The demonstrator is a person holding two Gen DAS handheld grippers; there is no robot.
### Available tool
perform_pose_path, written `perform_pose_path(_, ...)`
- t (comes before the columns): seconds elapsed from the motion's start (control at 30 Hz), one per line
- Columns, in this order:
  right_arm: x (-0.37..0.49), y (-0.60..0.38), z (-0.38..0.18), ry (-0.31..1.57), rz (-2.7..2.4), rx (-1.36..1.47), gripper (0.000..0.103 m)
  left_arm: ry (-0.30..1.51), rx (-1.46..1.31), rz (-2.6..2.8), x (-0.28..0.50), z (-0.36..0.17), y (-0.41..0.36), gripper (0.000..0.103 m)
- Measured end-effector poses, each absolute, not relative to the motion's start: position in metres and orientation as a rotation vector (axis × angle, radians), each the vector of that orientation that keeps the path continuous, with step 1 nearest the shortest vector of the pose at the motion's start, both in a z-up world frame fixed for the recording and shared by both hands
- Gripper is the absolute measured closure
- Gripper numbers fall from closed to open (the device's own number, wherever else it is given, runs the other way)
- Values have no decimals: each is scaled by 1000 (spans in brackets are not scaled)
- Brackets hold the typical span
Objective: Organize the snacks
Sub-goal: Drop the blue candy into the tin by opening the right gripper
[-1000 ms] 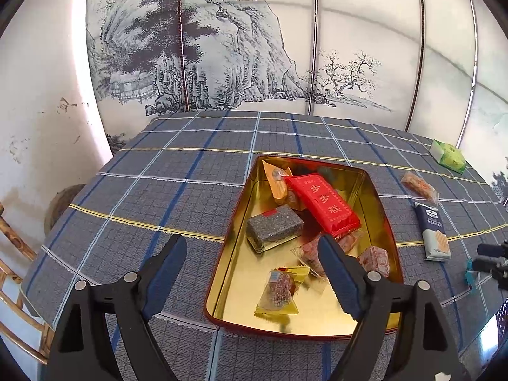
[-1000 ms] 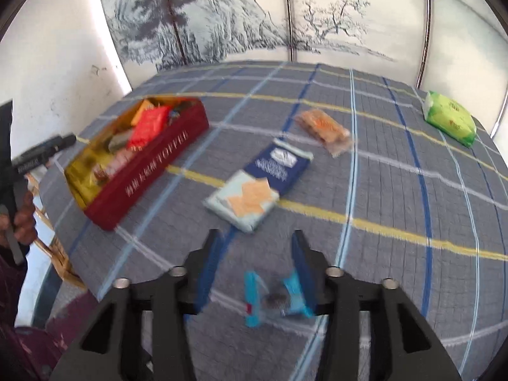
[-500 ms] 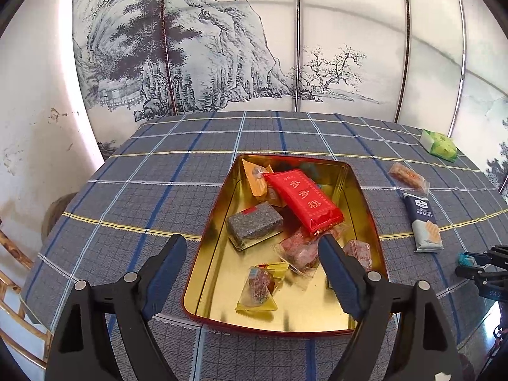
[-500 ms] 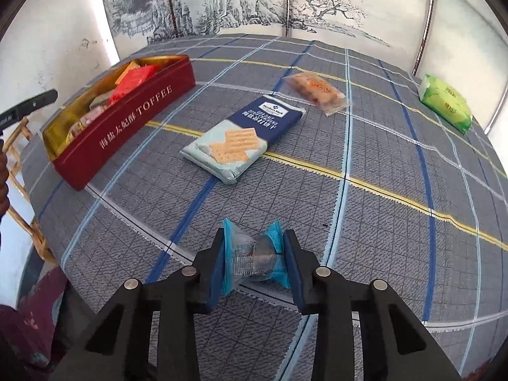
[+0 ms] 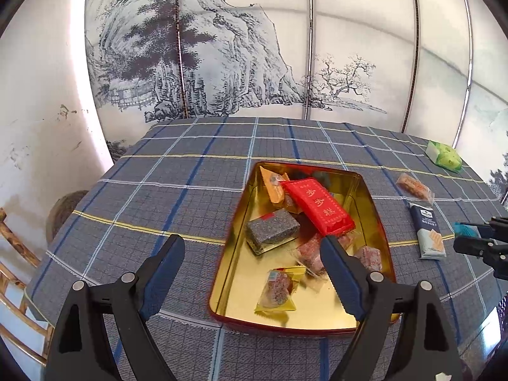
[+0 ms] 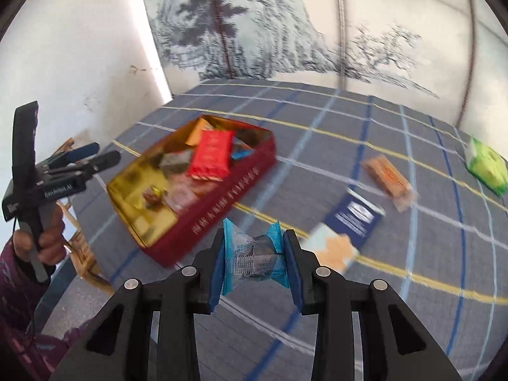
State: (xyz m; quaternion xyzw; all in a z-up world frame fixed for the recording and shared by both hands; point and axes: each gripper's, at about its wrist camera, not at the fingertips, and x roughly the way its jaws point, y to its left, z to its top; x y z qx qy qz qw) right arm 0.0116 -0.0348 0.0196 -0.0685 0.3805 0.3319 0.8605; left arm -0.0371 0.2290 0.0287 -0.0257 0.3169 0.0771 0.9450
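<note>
Checked blue-grey cloth covers the counter [image 5: 190, 203], with an ink-landscape screen [image 5: 222, 63] standing behind it. Above the cloth near the counter's front edge, the right gripper [image 6: 255, 258] pinches a blue candy [image 6: 254, 254] by its clear middle, both pads pressed against the wrapper, which is lifted off the cloth. Left of it and farther back sits the red tin [image 5: 379, 231] with a gold inside, toward the counter's left half. In the tin lie a red packet [image 5: 317, 206], an orange packet [image 5: 274, 184], a grey block [image 5: 273, 230], a yellow-wrapped sweet [image 5: 276, 289] near the front wall, and a few clear-wrapped reddish pieces. Just right of the tin, on the bare cloth, a cracker pack [image 6: 349, 228] lies across a yellow stripe; beyond it is an orange bar [image 6: 389, 177] in clear wrap, and a green packet [image 6: 485, 166] rests near the counter's far right edge. The left gripper [image 5: 252, 270] hangs over the tin's front left corner, jaws spread wide and opening, with nothing between them. In the right wrist view a hand [image 6: 47, 238] in a dark purple sleeve grips its handle at the left.
</note>
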Motion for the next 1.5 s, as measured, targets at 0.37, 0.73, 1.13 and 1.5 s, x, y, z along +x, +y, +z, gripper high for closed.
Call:
perform_pose_path(0.37,27,49,10,831,838,-187,67,641,-39,194,-41,25,244,19)
perform_pose_path(0.73,41,90,-10,899,883,-203,67,650,-50,217,-39,18,257,16)
perform_pose_path(1.13,45,109,-16,914,899,-222,67,673,-72,227,-35,8,267,16)
perform_pose_path(1.5,48,123,-27,941,916,-227,67,678,-94,240,-33,3,278,15)
